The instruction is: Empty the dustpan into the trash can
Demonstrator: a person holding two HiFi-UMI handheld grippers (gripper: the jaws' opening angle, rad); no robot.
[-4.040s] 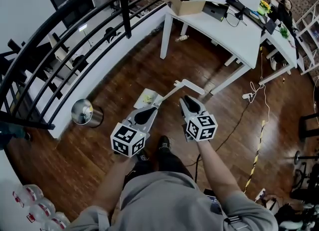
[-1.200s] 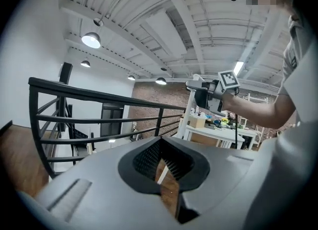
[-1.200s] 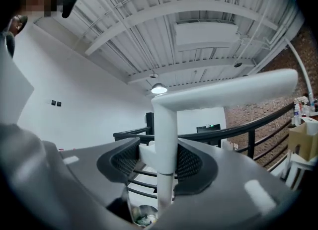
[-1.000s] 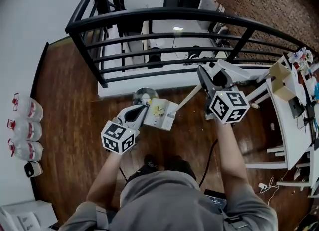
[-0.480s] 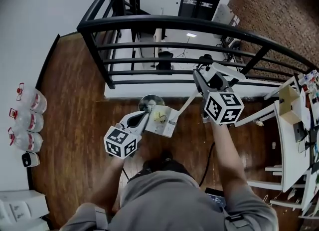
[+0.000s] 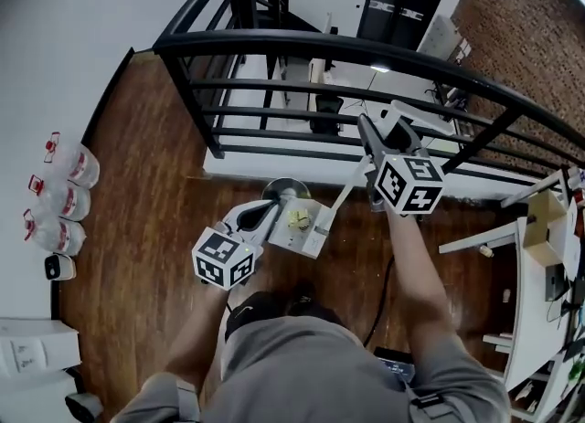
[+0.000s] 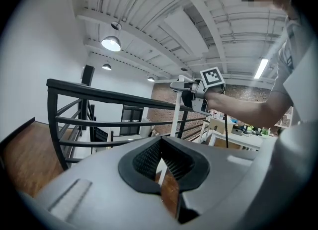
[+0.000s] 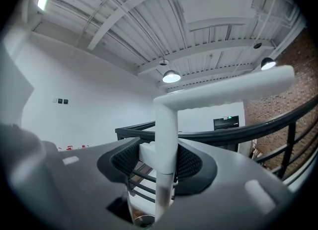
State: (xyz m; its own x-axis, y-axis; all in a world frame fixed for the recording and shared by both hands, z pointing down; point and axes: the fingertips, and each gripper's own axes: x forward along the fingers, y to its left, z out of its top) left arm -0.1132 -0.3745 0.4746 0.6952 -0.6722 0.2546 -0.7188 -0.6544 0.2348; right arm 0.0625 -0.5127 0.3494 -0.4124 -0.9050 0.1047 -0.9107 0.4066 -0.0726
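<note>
Head view: right gripper (image 8: 158, 160) clamps the handle (image 6: 345, 195), left gripper (image 7: 161, 162) pinches the dustpan (image 6: 313, 240) rim beside the can (image 6: 280, 188); tilt off-centre and the scrap (image 6: 298, 220) could miss, hitting floor.

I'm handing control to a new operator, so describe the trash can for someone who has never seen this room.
Find the black railing across the wood floor, with its white base below. The trash can stands on the floor beside that base, just beyond the white dustpan. It is the only round, shiny metal thing there.
</note>
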